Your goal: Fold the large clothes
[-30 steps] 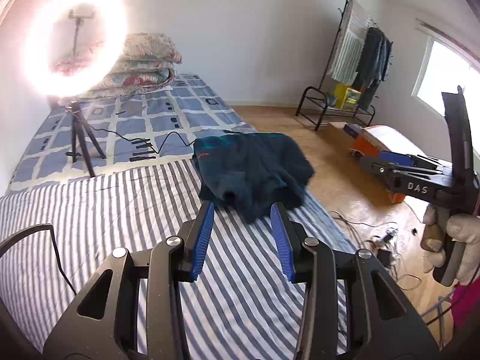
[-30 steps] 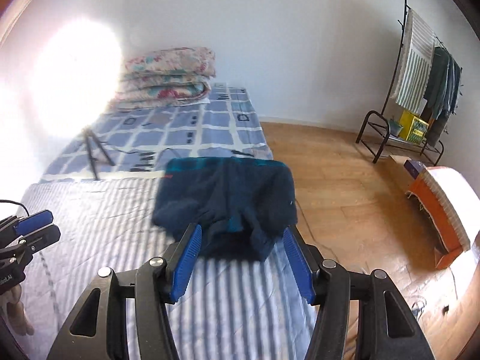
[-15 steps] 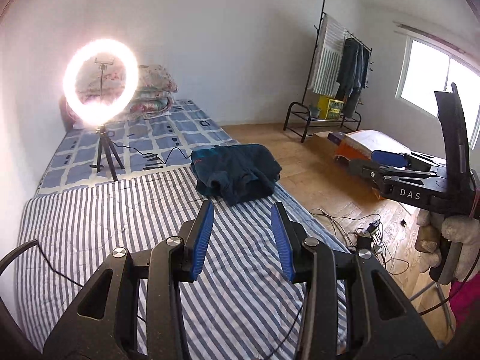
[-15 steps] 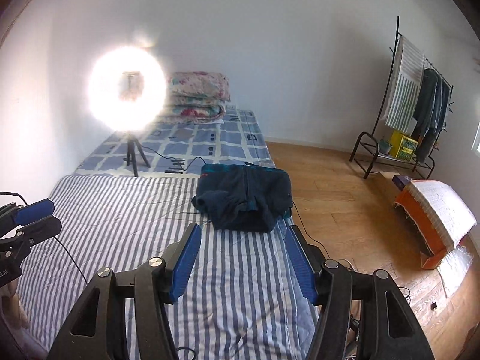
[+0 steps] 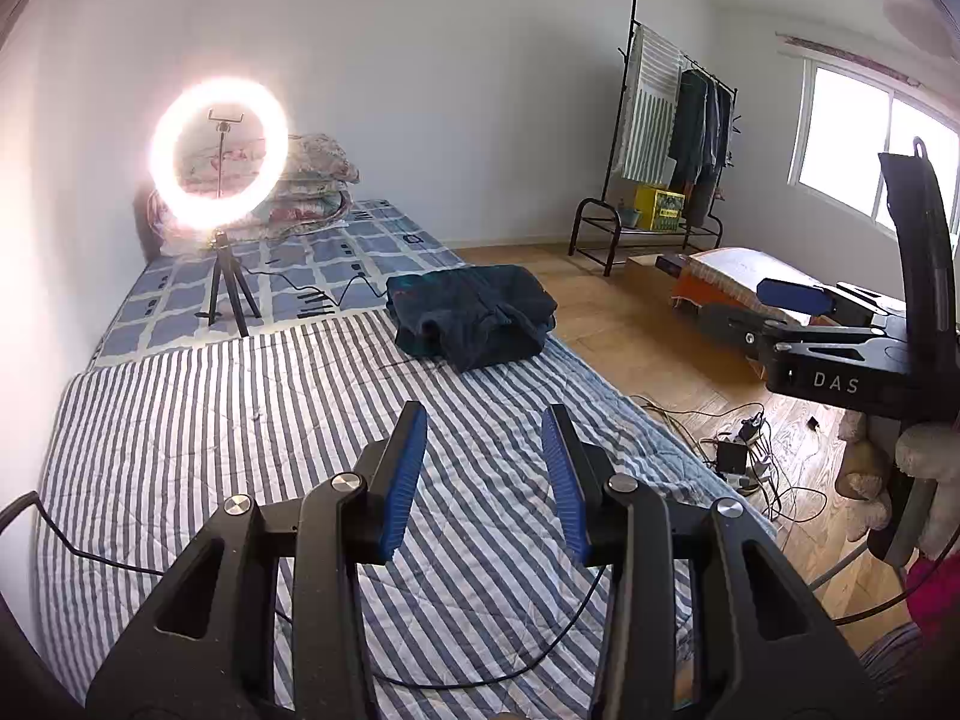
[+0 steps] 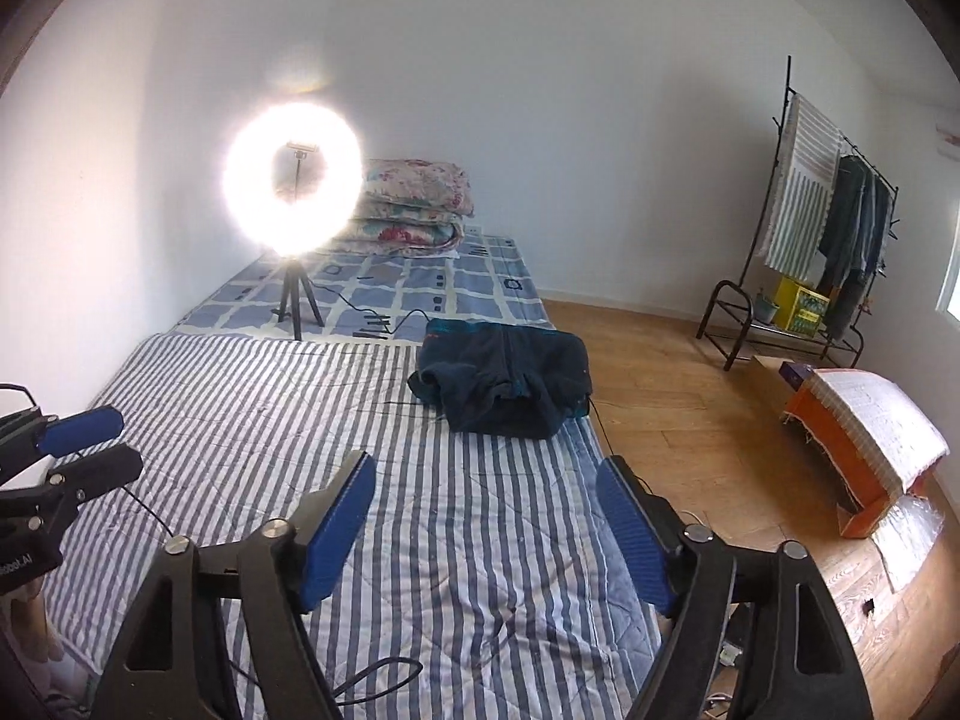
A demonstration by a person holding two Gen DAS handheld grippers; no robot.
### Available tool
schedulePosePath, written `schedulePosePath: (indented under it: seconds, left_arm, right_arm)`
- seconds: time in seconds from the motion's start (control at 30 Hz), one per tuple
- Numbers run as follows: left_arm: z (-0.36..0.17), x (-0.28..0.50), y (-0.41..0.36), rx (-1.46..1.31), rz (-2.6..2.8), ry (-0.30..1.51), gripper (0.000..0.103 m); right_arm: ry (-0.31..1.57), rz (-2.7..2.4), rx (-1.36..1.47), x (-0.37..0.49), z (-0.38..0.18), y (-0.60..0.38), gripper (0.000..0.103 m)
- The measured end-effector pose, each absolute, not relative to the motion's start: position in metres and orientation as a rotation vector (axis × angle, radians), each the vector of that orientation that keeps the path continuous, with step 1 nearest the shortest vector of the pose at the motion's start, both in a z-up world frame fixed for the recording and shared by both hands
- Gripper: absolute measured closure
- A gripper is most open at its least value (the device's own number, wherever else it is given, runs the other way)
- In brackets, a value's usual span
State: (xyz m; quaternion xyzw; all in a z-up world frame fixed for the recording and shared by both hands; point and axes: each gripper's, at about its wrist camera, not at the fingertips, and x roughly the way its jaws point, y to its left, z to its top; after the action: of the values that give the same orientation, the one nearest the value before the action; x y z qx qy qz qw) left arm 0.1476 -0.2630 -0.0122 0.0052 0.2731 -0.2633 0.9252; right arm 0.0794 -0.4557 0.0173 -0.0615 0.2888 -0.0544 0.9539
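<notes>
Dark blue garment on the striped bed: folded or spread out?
Folded. The dark blue garment lies as a compact layered bundle on the striped bedcover, no sleeves spread; neither gripper touches it.

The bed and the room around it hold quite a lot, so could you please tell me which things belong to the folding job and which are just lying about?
Job:
- dark folded garment
- striped bedcover
- left claw, empty
- right claw, empty, just been opening

Lying about:
- ring light
- floral quilts
- clothes rack
- orange box
</notes>
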Motion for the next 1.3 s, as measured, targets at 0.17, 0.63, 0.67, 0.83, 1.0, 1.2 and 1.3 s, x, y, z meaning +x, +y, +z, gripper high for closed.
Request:
schedulePosePath:
  seconds: [0.17, 0.63, 0.67, 0.83, 1.0, 1.2, 1.3]
  left_arm:
    - [-0.023, 0.142, -0.265, 0.014, -0.534, 0.563, 0.029]
    - [-0.034, 0.122, -0.268, 0.152, -0.456, 0.504, 0.0]
    - [-0.035, 0.123, -0.267, 0.151, -0.46, 0.511, 0.0]
    - [-0.036, 0.127, -0.262, 0.159, -0.406, 0.517, 0.0]
    - [-0.035, 0.127, -0.258, 0.157, -0.398, 0.512, 0.0]
    - [-0.035, 0.126, -0.257, 0.165, -0.395, 0.509, 0.0]
    - [-0.034, 0.127, -0.257, 0.166, -0.396, 0.51, 0.0]
  right_arm:
    - [0.568, -0.129, -0.11, 0.077, 0.005, -0.456, 0.015]
    - [0.561, -0.194, -0.093, 0.063, -0.016, -0.464, 0.0]
    - [0.565, -0.197, -0.093, 0.063, -0.018, -0.464, 0.0]
    - [0.584, -0.207, -0.129, 0.065, -0.026, -0.456, 0.0]
    - [0.592, -0.208, -0.153, 0.066, -0.032, -0.452, 0.0]
    - [0.596, -0.211, -0.146, 0.068, -0.034, -0.453, 0.0]
    - [0.602, -0.212, -0.146, 0.069, -0.036, -0.454, 0.0]
